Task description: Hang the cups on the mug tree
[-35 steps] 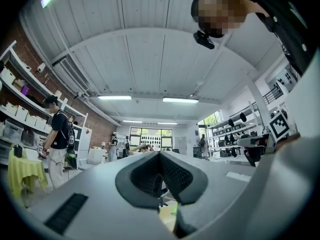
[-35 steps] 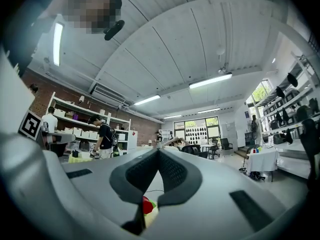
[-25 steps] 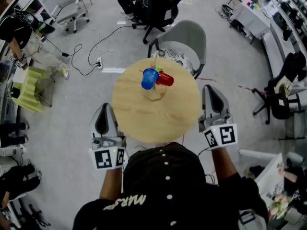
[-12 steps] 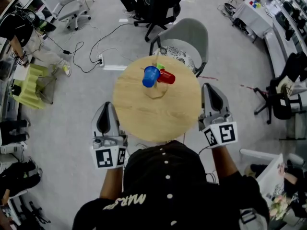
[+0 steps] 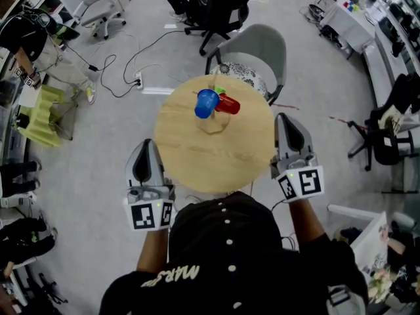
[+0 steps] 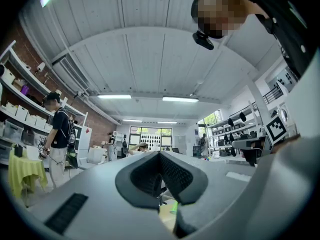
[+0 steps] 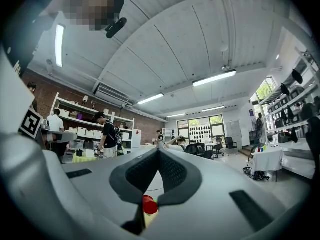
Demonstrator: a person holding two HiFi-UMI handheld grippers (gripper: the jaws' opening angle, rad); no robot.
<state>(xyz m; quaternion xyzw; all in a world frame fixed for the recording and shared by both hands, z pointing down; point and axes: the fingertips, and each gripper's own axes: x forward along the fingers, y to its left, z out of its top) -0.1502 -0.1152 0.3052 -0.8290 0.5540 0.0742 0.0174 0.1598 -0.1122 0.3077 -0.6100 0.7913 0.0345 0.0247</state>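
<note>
- Cups are all up: the blue cup (image 5: 206,104) and red cup (image 5: 227,104) hang side by side on the mug tree (image 5: 214,127), toward the far side of the table (image 5: 197,159). What looks like a green cup (image 5: 219,90) peeks out just behind them, mostly hidden.
- No cup lies on the tabletop, so I judge the hanging finished.
- The left gripper (image 5: 145,147) rests at the table's near-left edge, well apart from the tree. Its jaws are pressed together with nothing between them.
- The right gripper (image 5: 289,120) sits at the near-right edge, its jaws likewise together and empty. In its own view the red cup shows low and far ahead, not in its grasp.
- Against a second ago almost nothing differs. Both grippers keep their places, the cups hang as they did, and the scene has only drifted slightly in the head view.
- That stillness suggests no new reach is under way.
</note>
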